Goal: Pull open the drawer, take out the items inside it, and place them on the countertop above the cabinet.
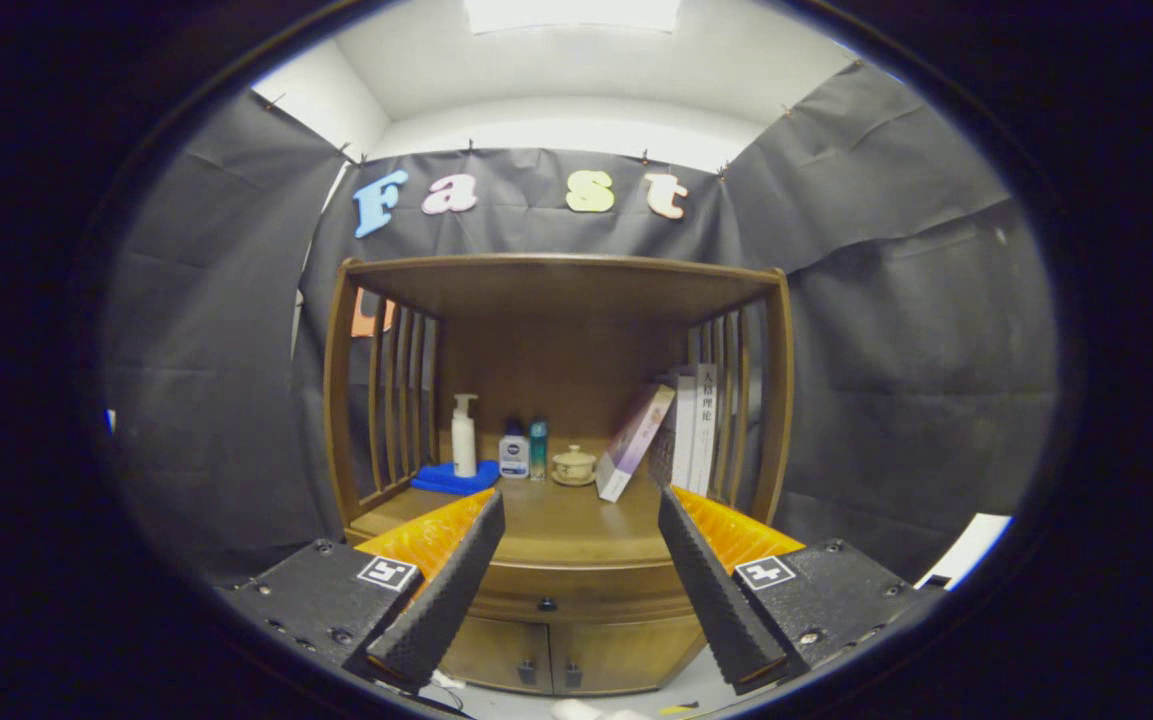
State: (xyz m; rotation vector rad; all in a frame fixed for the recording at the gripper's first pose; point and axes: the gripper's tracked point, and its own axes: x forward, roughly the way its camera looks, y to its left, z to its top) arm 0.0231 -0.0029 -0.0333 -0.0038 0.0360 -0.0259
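Jaws wide apart and empty, we hold the gripper facing the cabinet; its closed drawer, knob centred, lies beyond and between the fingers, running crosswise.

Handheld gripper with 2 black fingers on orange mounts

Both fingers are long black wedges with a knobbly grip texture, backed by ribbed orange plastic. Each sits on a black speckled block with screws and a white square marker; the fingers stand wide apart.
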